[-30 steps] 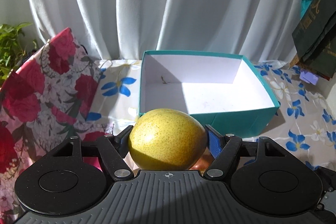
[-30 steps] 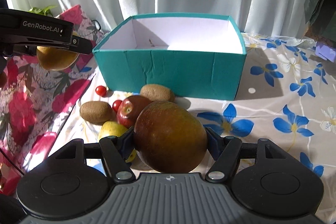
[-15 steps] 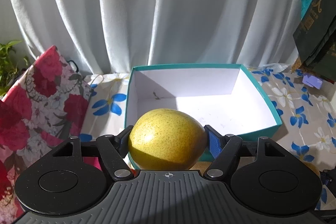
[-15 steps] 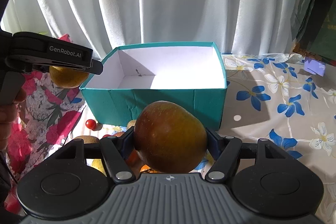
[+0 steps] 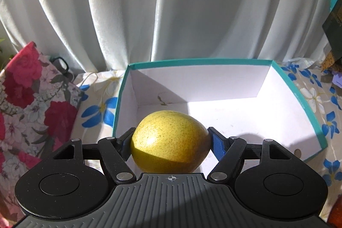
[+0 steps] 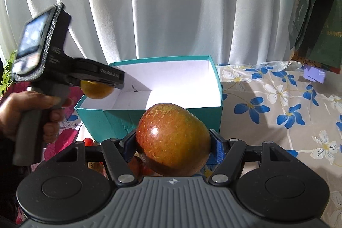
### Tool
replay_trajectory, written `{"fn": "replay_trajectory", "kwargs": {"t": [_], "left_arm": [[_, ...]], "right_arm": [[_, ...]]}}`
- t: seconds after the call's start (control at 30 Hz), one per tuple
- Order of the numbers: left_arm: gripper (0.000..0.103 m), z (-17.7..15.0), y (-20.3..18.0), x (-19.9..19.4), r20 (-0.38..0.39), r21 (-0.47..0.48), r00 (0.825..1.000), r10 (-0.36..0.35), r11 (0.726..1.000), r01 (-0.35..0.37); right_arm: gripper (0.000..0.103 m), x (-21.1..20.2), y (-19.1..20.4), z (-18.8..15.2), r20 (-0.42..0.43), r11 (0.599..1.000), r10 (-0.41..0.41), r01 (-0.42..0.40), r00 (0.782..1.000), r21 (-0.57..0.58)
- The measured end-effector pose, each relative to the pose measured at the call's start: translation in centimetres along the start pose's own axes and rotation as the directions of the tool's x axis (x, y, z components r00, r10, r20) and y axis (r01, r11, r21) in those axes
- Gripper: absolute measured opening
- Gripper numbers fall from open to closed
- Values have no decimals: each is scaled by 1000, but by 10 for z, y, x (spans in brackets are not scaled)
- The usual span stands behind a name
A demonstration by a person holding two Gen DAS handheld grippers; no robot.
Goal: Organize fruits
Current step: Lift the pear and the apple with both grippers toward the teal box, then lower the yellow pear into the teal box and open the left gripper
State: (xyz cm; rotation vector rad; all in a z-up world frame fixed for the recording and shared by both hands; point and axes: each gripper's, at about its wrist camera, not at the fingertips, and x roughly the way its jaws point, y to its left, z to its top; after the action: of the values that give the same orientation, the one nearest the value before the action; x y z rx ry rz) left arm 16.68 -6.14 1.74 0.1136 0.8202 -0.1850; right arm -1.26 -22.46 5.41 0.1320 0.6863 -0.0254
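My left gripper (image 5: 170, 140) is shut on a speckled yellow mango (image 5: 170, 140) and hangs over the near left part of the teal box (image 5: 307, 112), whose white inside holds nothing. In the right wrist view that same gripper (image 6: 98, 87) and its yellow mango (image 6: 96, 91) sit above the box's left corner, held by a person's hand (image 6: 25, 108). My right gripper (image 6: 173, 144) is shut on a red-green mango (image 6: 173, 140), lifted just in front of the teal box (image 6: 111, 121).
A small red fruit (image 6: 88, 141) and orange fruit (image 6: 134, 166) lie below the right gripper. A blue-flower tablecloth (image 6: 277, 104) covers the table. A rose-print fabric (image 5: 32, 104) lies at the left, white curtains (image 5: 171, 3) behind, dark bags (image 6: 314, 3) hang at the right.
The left gripper carried the yellow mango forward from the table's left side to over the box. The right gripper rose with the red-green mango, so the fruit pile dropped out of view.
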Motion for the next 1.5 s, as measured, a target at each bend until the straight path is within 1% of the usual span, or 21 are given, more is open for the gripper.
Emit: {"fn": "replay_trajectory", "kwargs": {"t": [0.2,0.23,0.33,0.47,0.57,0.6,0.67,0.7,0.73,0.77,0.8,0.83,0.87,0.93,0.97,1.0,1.03,1.2,1.3,1.37,1.5], "left_arm": [[76,-6,-4,41,-103,7,995,11,1000,-10],[76,-7,-9,43,-92,36,995,42,999,-38],[76,-6,-15,50,-104,68,992,77,995,-70],[76,0,-18,58,-114,92,989,96,992,-86],[76,1,-25,65,-108,136,987,119,985,-104],[76,1,-27,67,-113,147,986,120,984,-103],[76,1,-27,71,-143,136,986,89,988,-69],[78,1,-27,71,-156,127,985,78,990,-58],[78,2,-28,70,-152,127,986,73,991,-53],[77,2,-29,68,-136,131,988,77,990,-60],[80,2,-30,66,-122,139,989,88,988,-71],[83,3,-29,63,-111,138,990,86,988,-71],[89,3,-28,59,-101,127,992,74,990,-61],[89,5,-24,44,-71,107,996,49,993,-41],[91,5,-23,36,-56,102,997,47,994,-42],[96,4,-21,25,-38,92,998,47,995,-43],[97,3,-19,15,-24,83,999,47,996,-45],[100,-15,6,-37,29,-20,997,77,997,-77],[101,-23,20,-50,17,-65,995,97,993,-96],[101,-27,29,-52,3,-90,996,88,992,-87],[101,-35,41,-53,-33,-122,994,109,986,-112]], "right_arm": [[68,4,-4,3,2,1000,-19,19,1000,14],[68,4,-4,3,4,1000,-21,21,1000,17],[68,5,-4,5,9,999,-27,27,1000,22],[68,6,-5,6,13,999,-31,30,999,27],[68,8,-5,6,12,999,-32,31,999,32],[68,9,-5,6,12,999,-33,32,999,33],[68,9,-6,7,14,999,-34,33,999,33],[68,9,-6,7,15,999,-35,35,999,32],[68,8,-6,7,17,999,-37,37,999,32],[68,8,-6,7,19,999,-39,38,999,33],[68,7,-6,7,21,999,-40,40,999,34],[68,7,-7,7,23,999,-42,41,999,36],[68,7,-7,7,24,998,-44,43,999,37],[68,7,-8,8,27,998,-49,47,998,41],[68,7,-8,8,28,998,-50,49,998,41],[68,7,-9,8,29,998,-52,51,998,42],[68,7,-9,9,32,998,-54,53,998,43],[68,7,-10,11,49,997,-63,61,997,44],[68,10,-10,14,56,997,-65,64,996,35],[68,12,-9,16,64,998,-65,63,996,27],[68,18,-5,23,75,998,-57,57,996,1]]}}
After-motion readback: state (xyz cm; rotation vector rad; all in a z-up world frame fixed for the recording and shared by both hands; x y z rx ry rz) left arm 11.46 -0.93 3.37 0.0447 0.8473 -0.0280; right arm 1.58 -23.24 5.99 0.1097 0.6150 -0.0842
